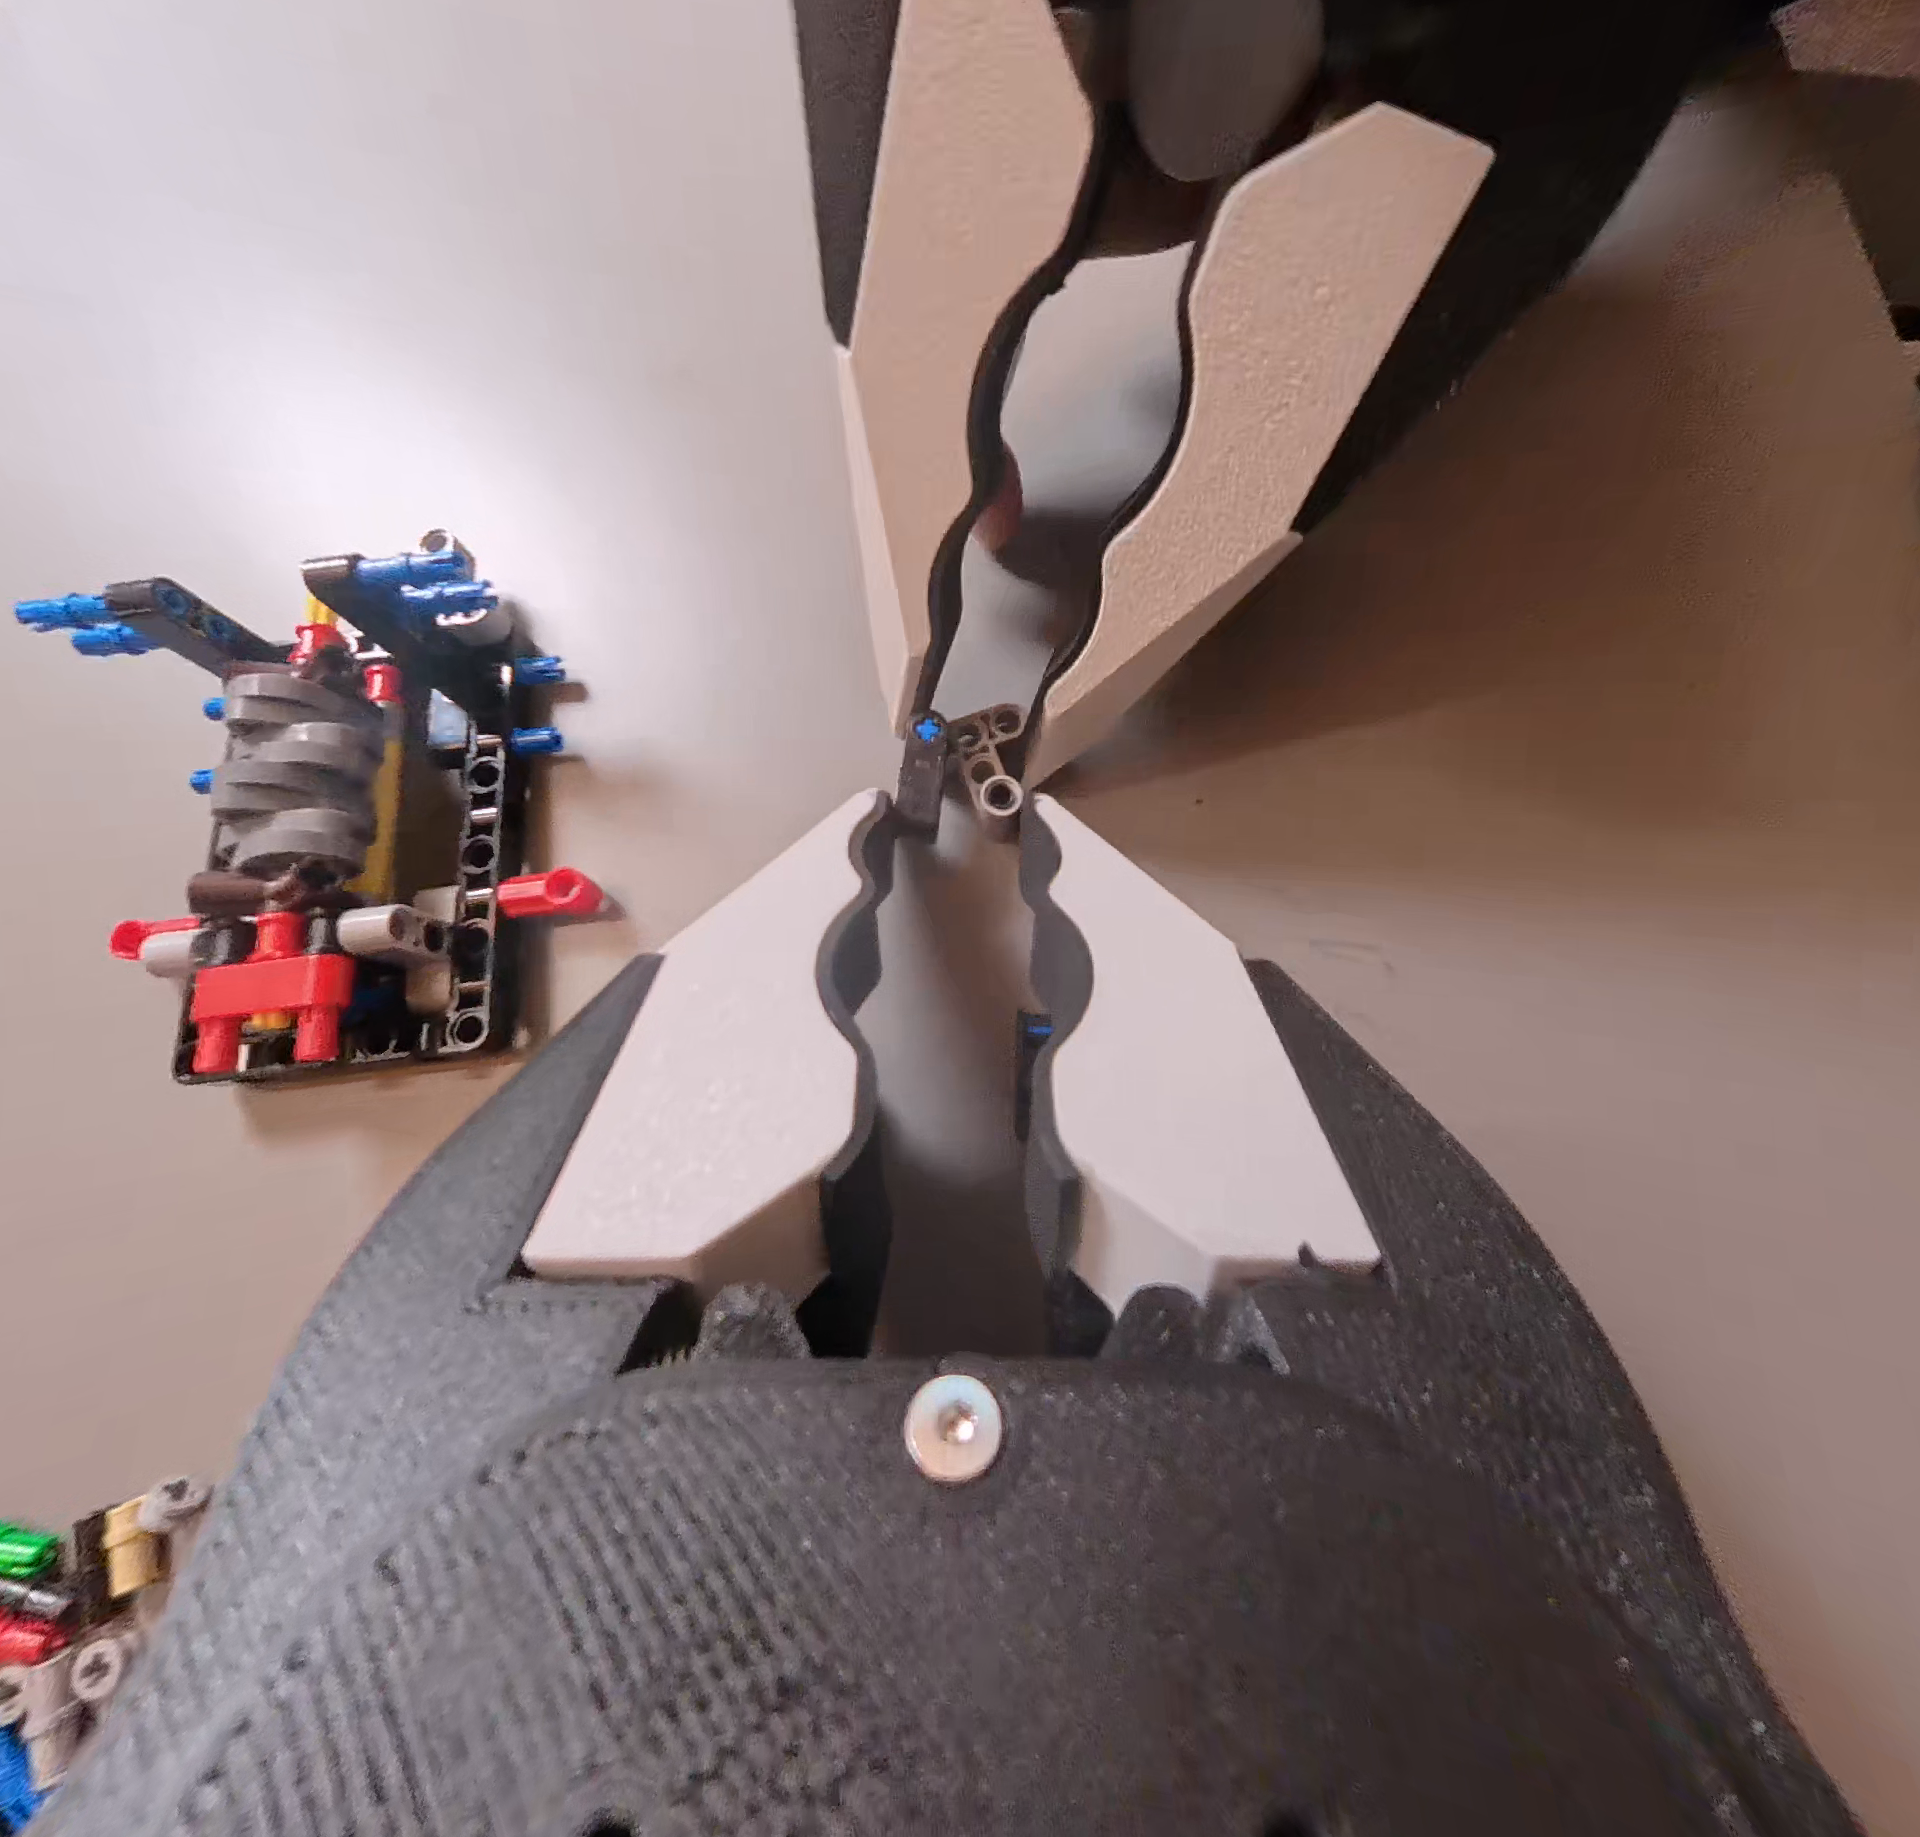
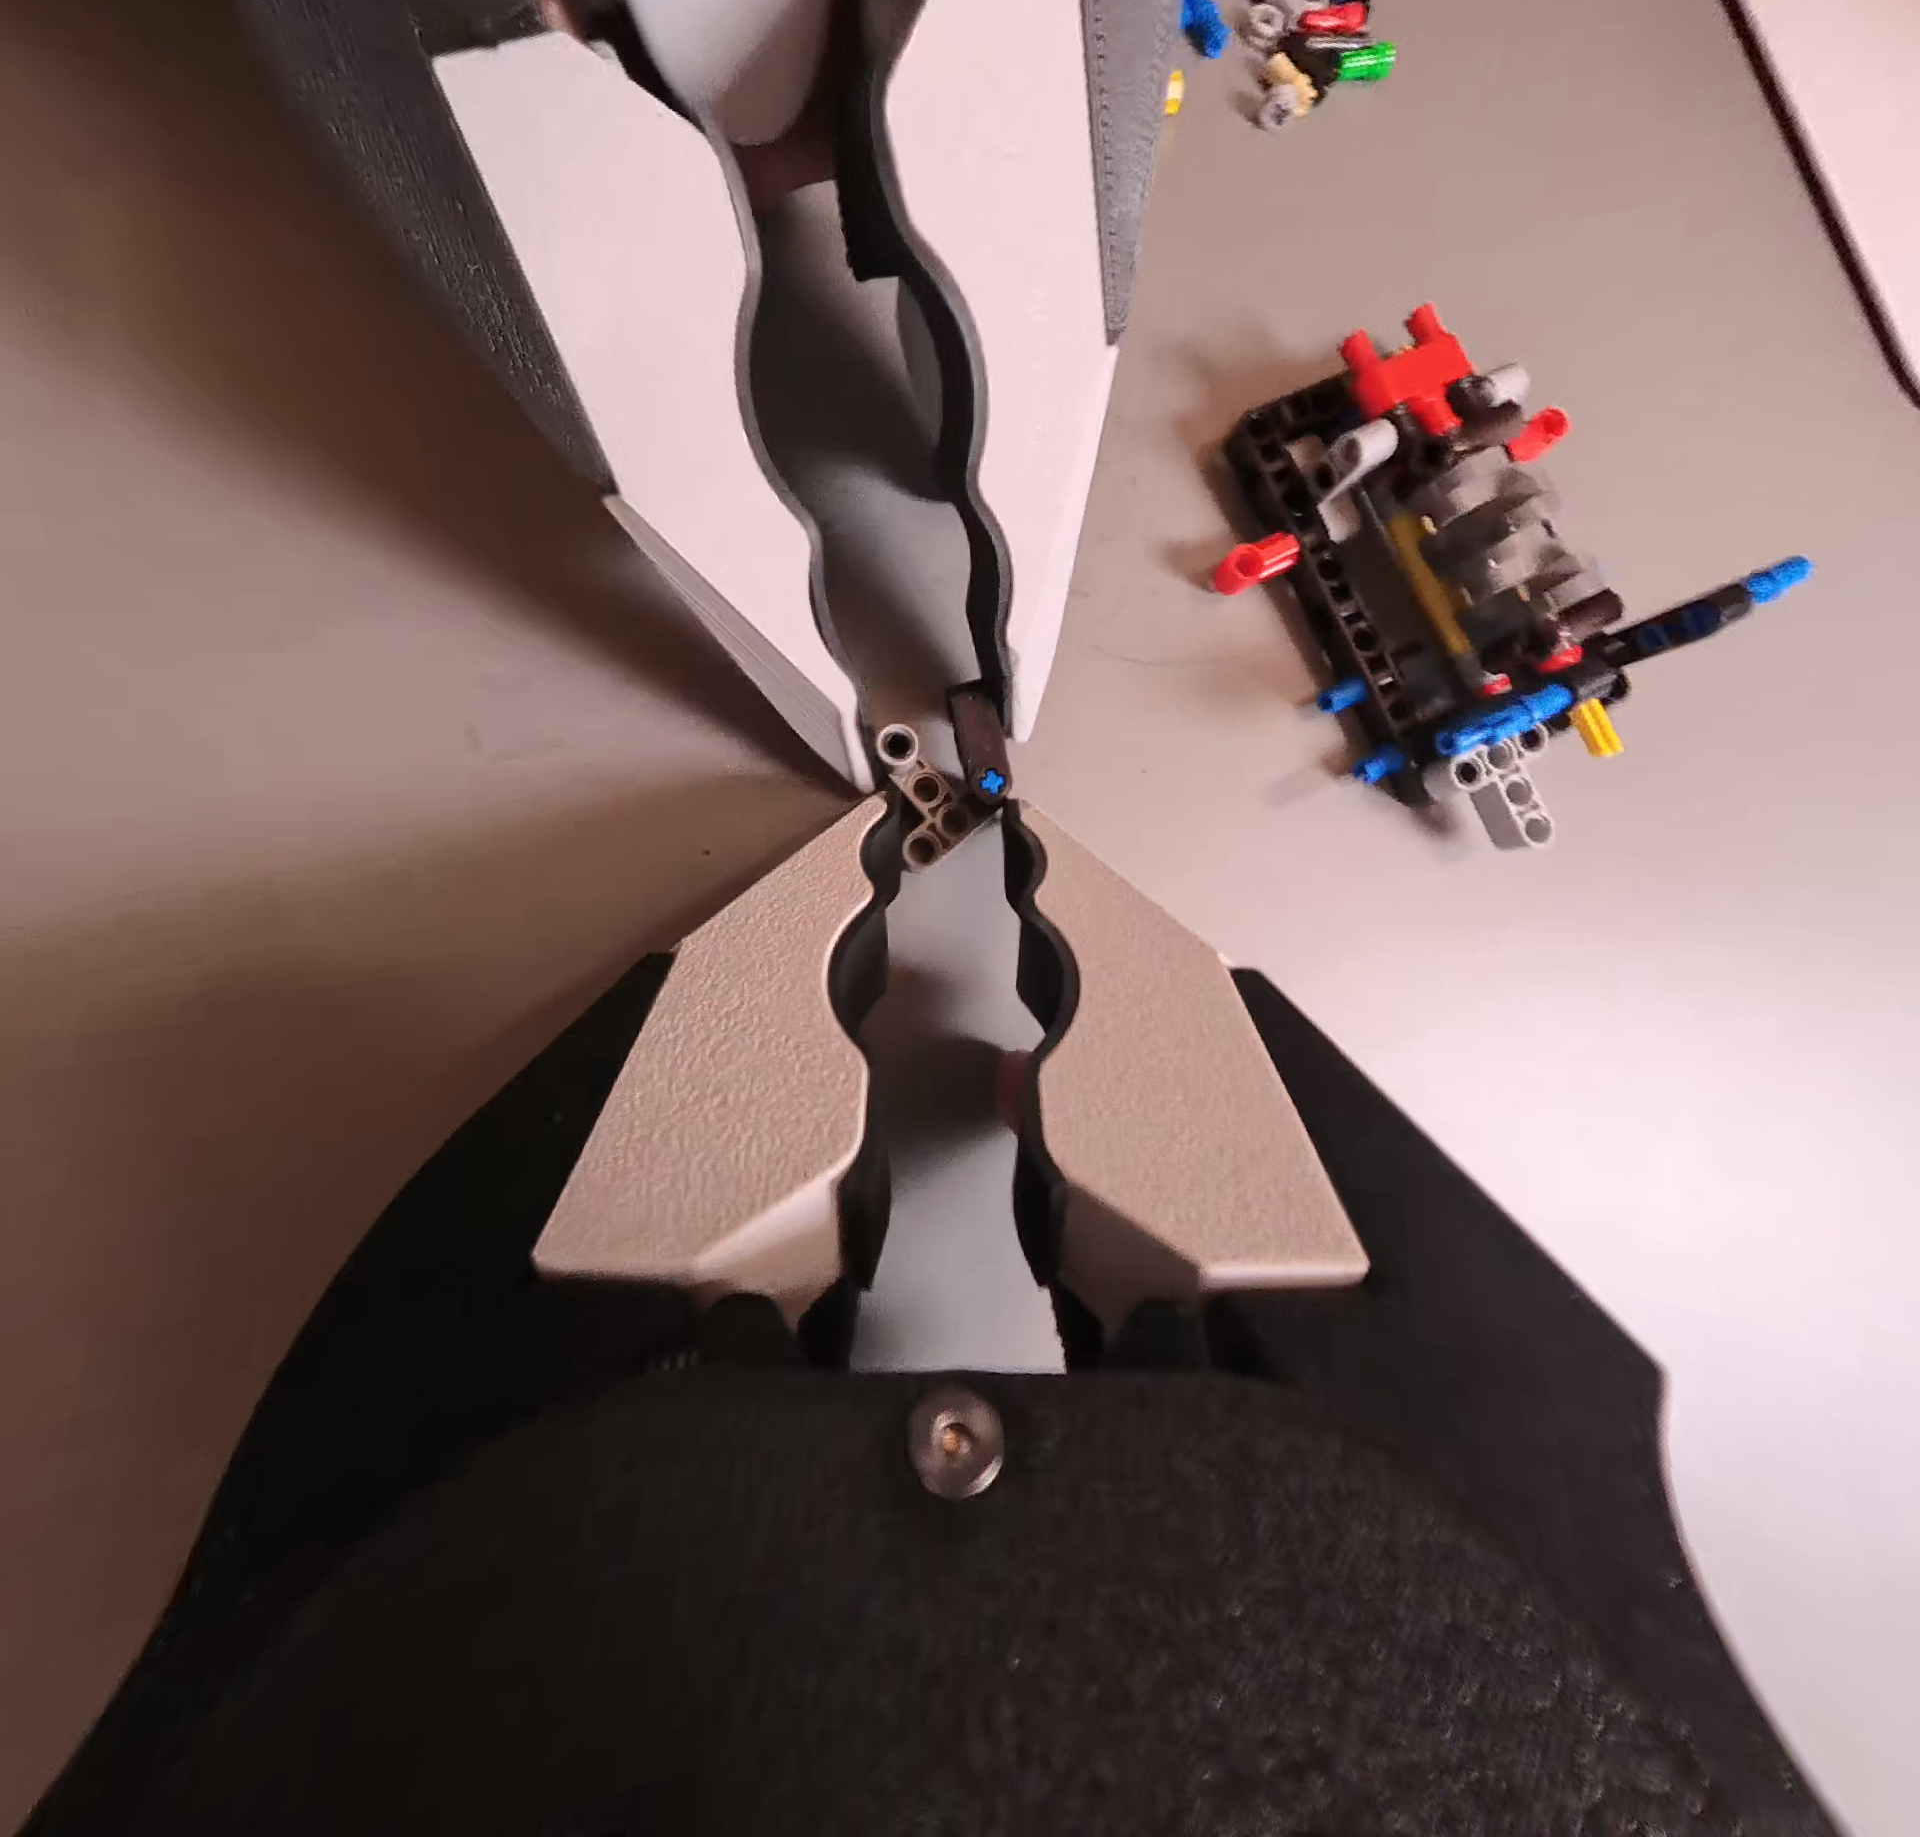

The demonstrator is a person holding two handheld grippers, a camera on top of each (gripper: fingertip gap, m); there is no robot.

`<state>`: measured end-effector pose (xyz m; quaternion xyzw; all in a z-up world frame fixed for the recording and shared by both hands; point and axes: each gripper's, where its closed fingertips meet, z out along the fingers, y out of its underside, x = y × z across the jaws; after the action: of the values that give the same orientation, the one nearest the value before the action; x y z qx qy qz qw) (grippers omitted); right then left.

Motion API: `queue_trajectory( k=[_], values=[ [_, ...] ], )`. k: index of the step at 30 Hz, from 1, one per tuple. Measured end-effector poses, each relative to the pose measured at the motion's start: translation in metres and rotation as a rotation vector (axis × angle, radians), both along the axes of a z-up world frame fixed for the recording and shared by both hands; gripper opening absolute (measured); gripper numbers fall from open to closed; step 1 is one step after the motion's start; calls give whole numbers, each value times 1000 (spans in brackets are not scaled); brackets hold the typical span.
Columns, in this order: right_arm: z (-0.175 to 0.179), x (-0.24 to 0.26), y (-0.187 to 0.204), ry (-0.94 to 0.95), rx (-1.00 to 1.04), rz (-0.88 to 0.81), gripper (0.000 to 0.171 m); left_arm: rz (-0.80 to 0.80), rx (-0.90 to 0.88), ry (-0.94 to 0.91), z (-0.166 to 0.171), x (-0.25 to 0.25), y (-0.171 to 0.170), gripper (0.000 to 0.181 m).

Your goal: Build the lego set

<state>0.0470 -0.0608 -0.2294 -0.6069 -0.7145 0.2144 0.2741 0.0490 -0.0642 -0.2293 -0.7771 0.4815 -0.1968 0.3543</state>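
Two at work, tip to tip above the tabletop (image 1: pixel 312 229). Held with the left gripper (image 1: pixel 954 816), jaws narrow, a small black connector (image 1: pixel 920 774) with a blue cross at its end. Pinched with the right gripper (image 2: pixel 940 821), jaws also narrow, a small grey beam (image 2: pixel 930 816) with round holes. Pressed together, connector and beam touching side by side between the four fingertips. Left on the tabletop, well apart from both grippers, the half-built model (image 1: pixel 353 831): black frame, grey discs, red and blue pins. Farther off, a pile of loose parts (image 1: pixel 62 1600). Could not tell which tabletop edge lay nearest
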Motion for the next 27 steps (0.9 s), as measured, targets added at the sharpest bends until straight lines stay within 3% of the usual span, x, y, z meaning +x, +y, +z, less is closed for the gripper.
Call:
queue_trajectory(
  k=[7,18,27],
  values=[
    [1,2,0,24,40,-26,18,-18,12,7,0,3,-3,14],
    [11,6,-4,45,-138,254,34,-37,12,-19,0,0,-1,21],
    [9,-10,2,46,-157,255,6,-10,20,-14,0,-4,3,15]
  ],
)
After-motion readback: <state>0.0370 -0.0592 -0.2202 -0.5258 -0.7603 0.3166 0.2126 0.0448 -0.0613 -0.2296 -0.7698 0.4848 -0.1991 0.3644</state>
